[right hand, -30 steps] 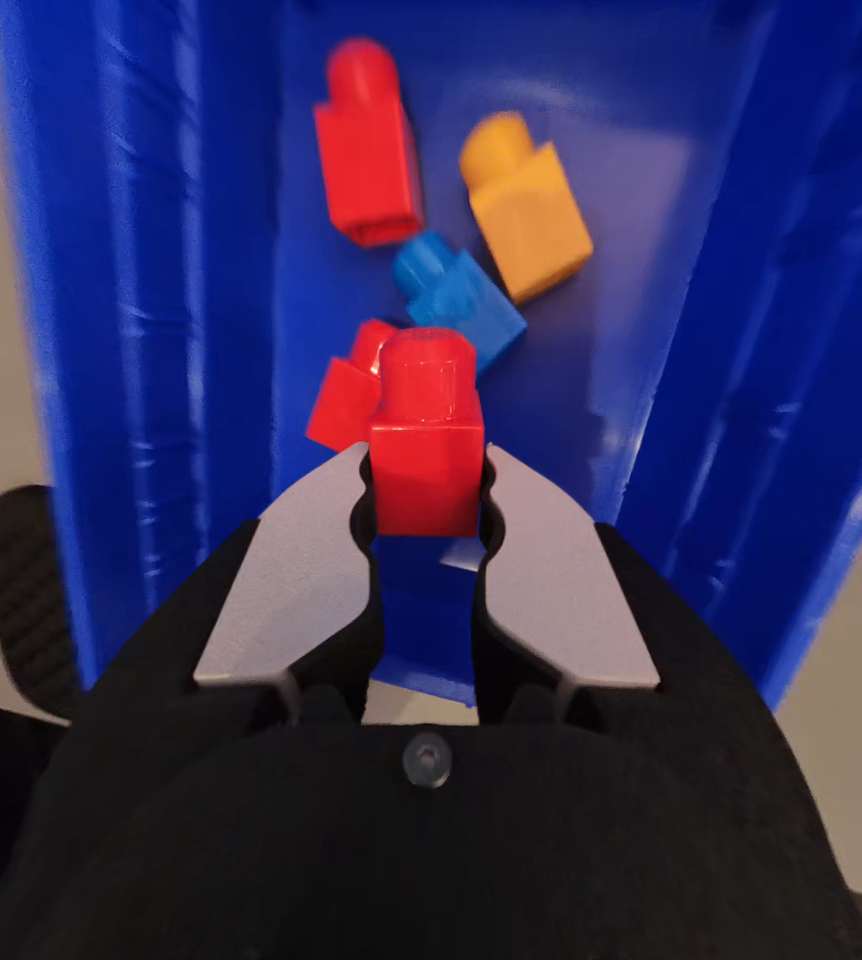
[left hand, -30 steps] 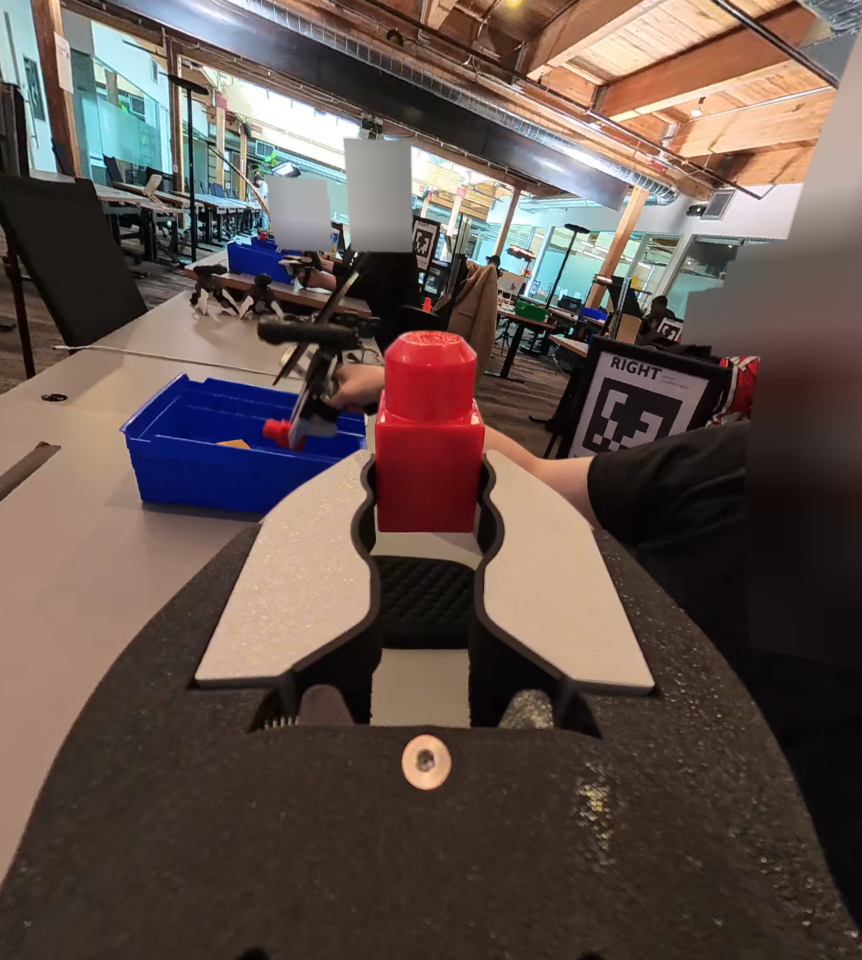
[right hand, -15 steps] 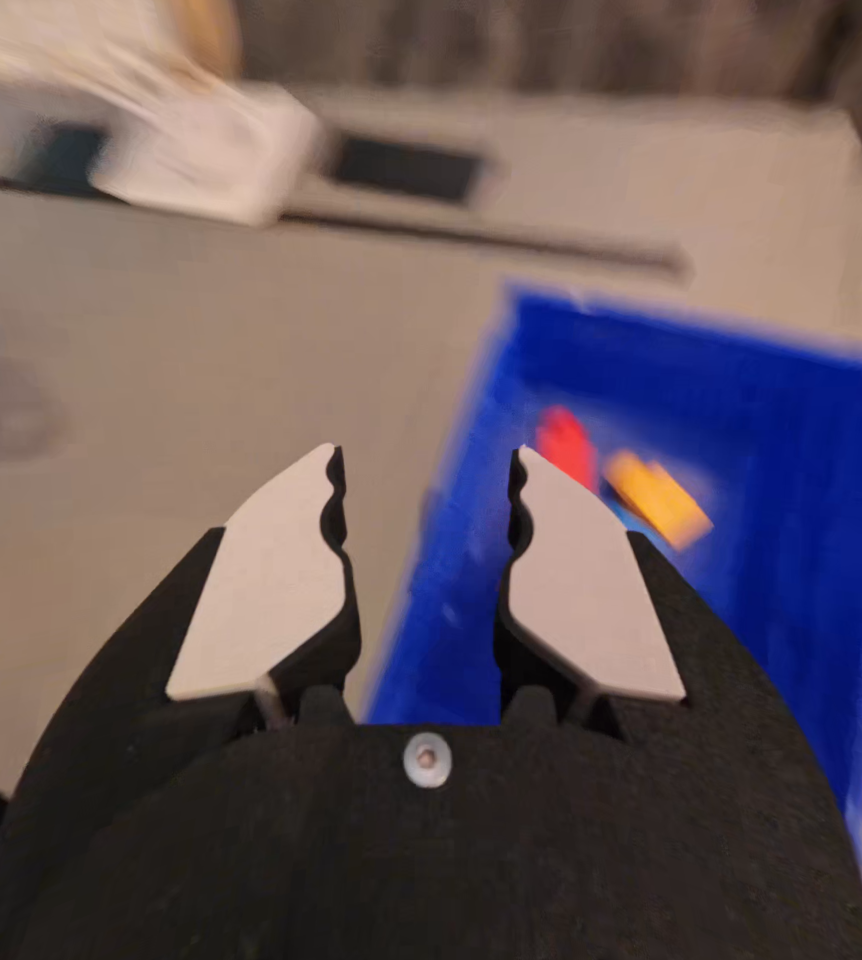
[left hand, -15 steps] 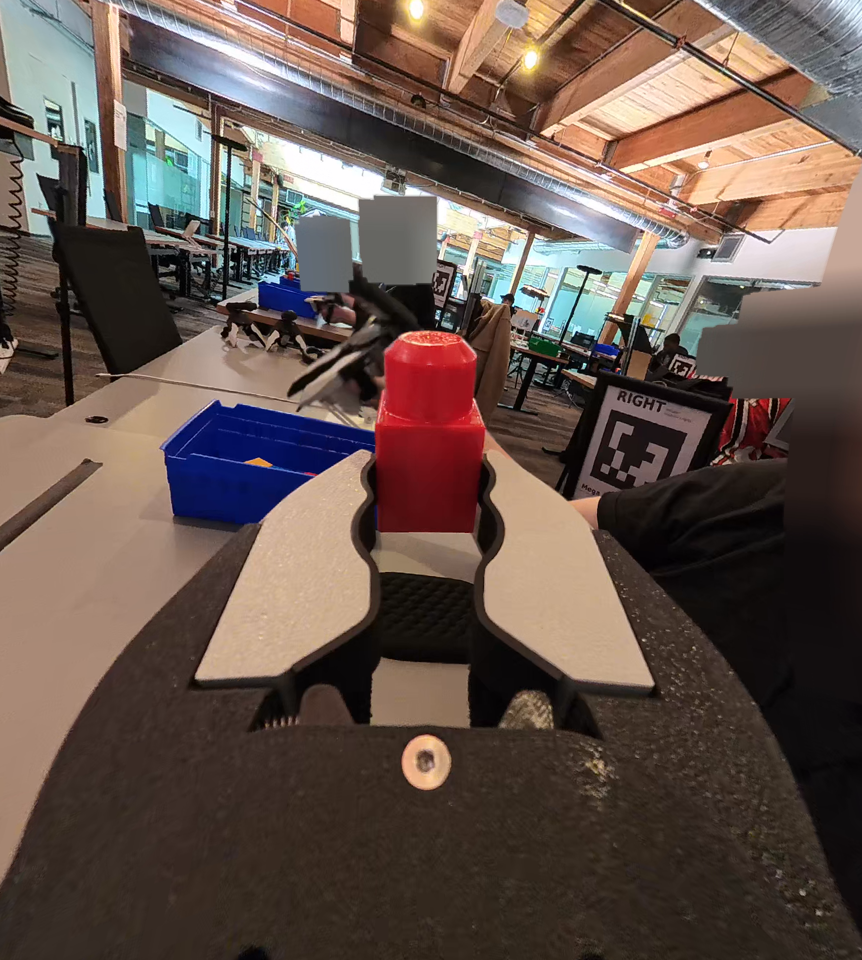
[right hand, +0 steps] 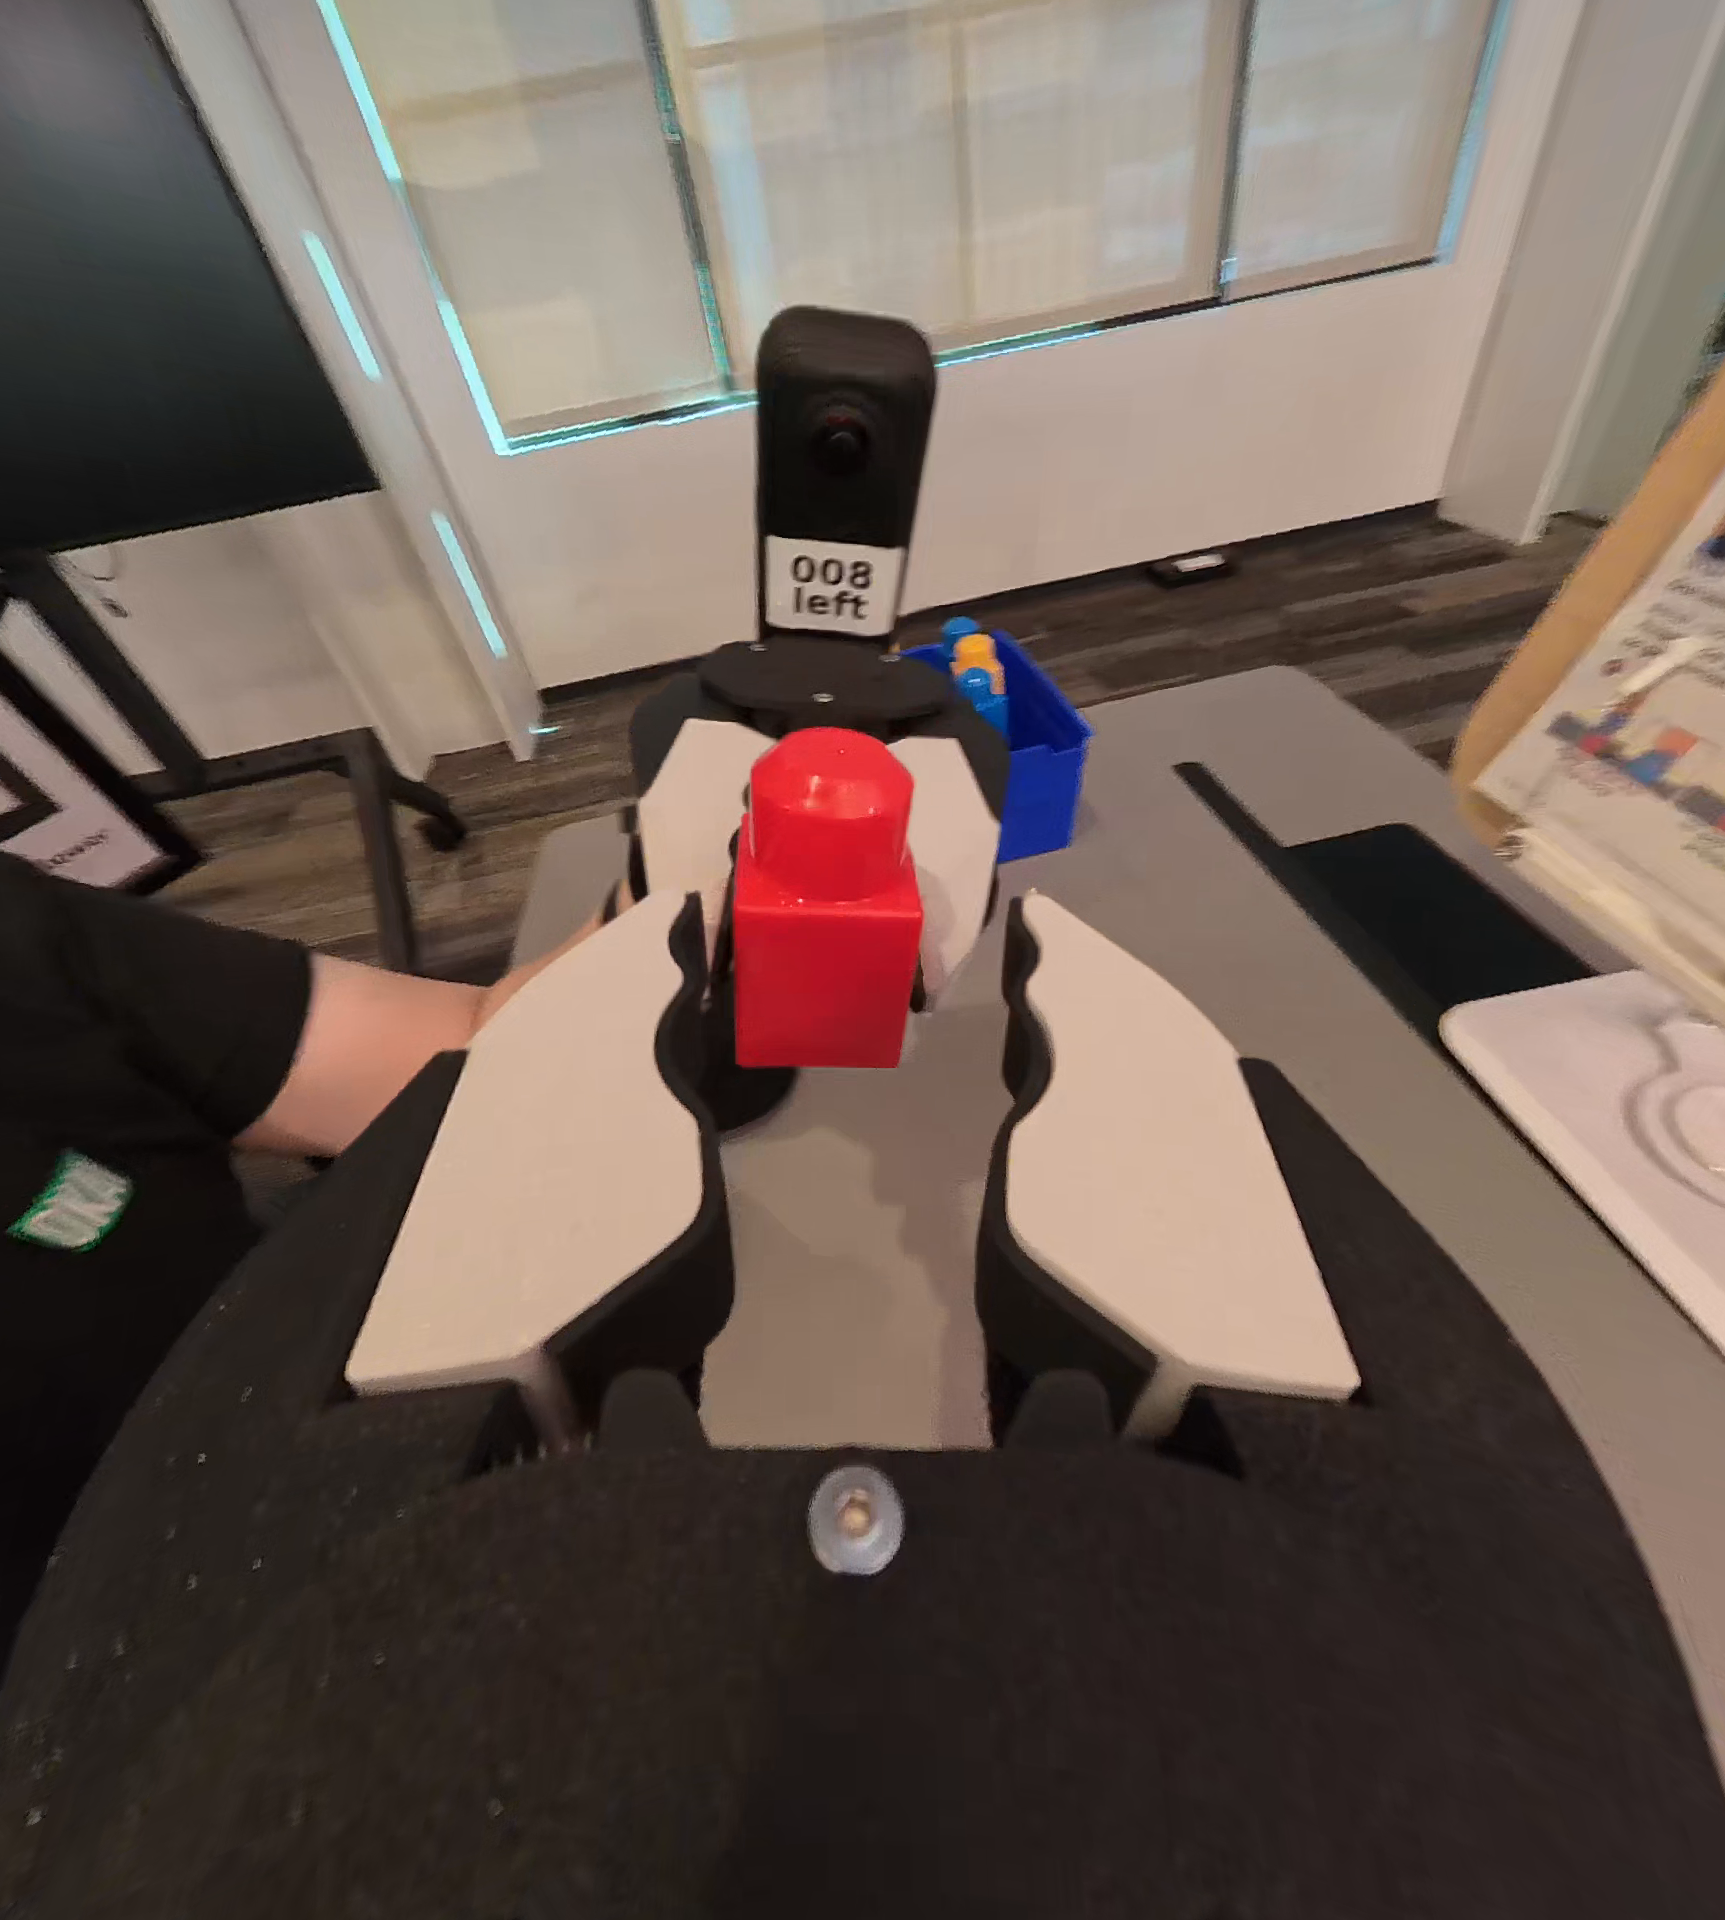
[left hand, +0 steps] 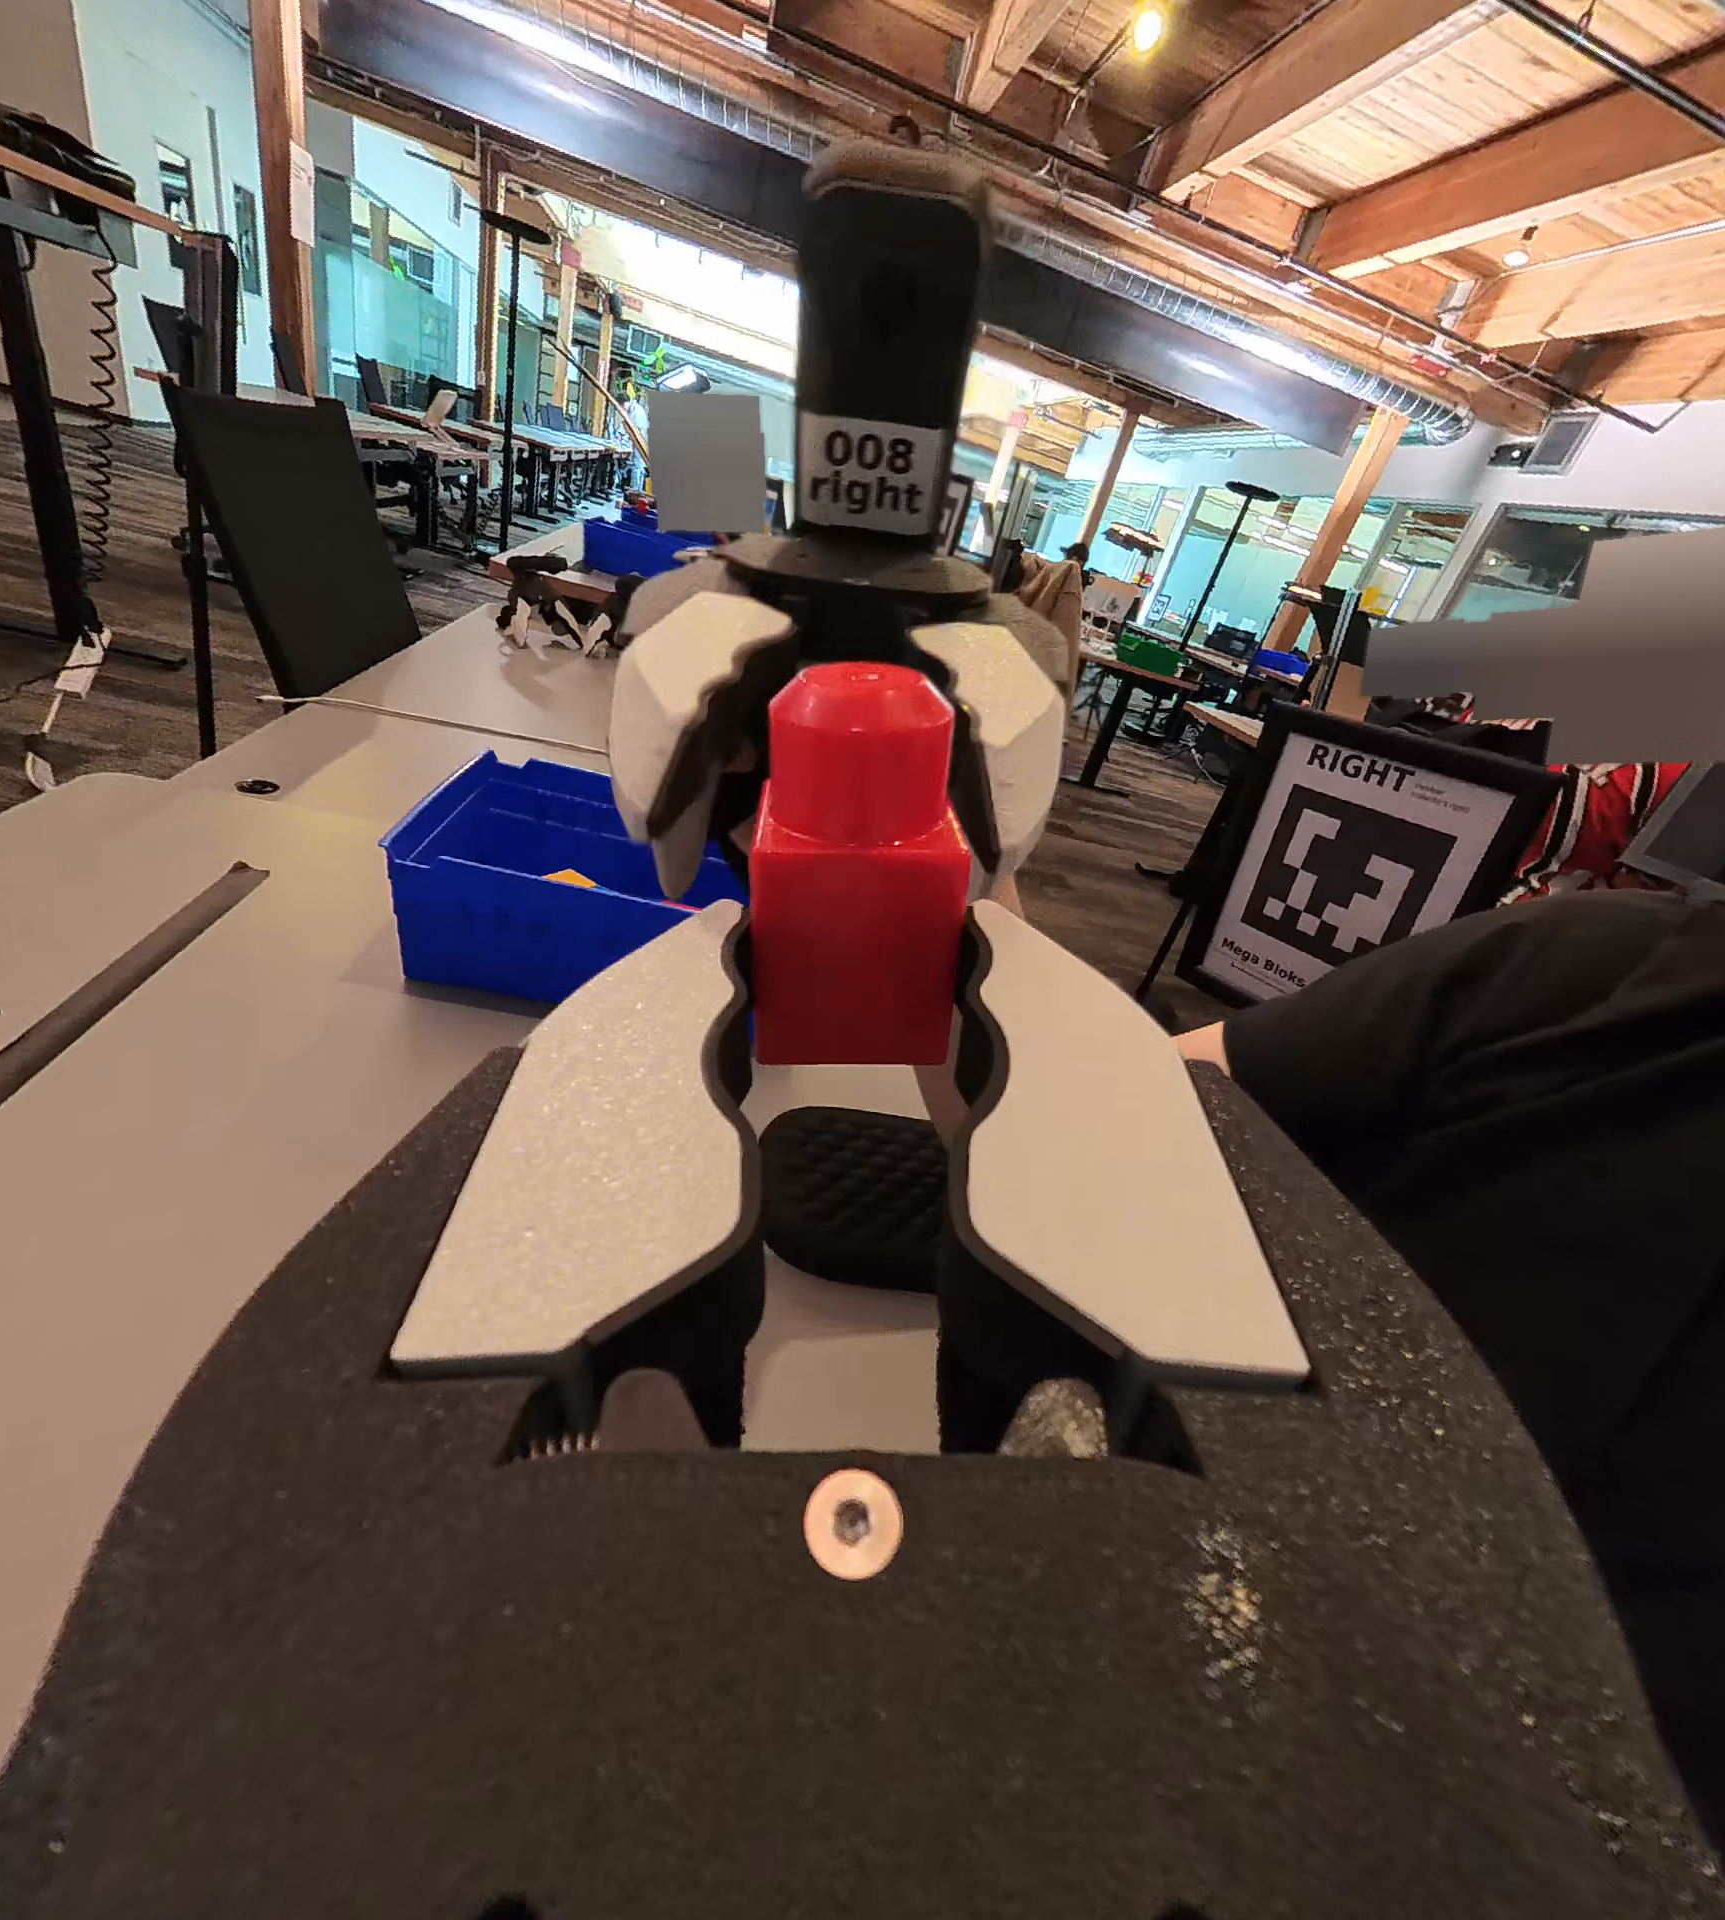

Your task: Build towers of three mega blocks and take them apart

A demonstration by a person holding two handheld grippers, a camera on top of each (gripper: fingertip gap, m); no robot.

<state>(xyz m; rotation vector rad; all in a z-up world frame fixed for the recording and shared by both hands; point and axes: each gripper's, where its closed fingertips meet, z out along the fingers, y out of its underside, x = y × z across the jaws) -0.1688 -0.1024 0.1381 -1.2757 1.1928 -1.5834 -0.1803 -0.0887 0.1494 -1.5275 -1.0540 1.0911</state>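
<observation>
Left wrist view: the left tongs (left hand: 853, 971) are clamped on the body of a red block (left hand: 856, 883), stud up, held above the grey table (left hand: 162, 1091). The right tongs (left hand: 837, 758) face it just behind, spread wide around the stud. A blue bin (left hand: 484, 914) of blocks sits farther back.

Right wrist view: the right tongs (right hand: 853, 961) are open and empty, with the red block (right hand: 825, 935) between their tips, apparently untouched. A second blue bin (right hand: 1040, 769) stands beyond.

This looks like a handover or take-apart step; next, the right tongs need to close squarely on the block before the left lets go.
</observation>
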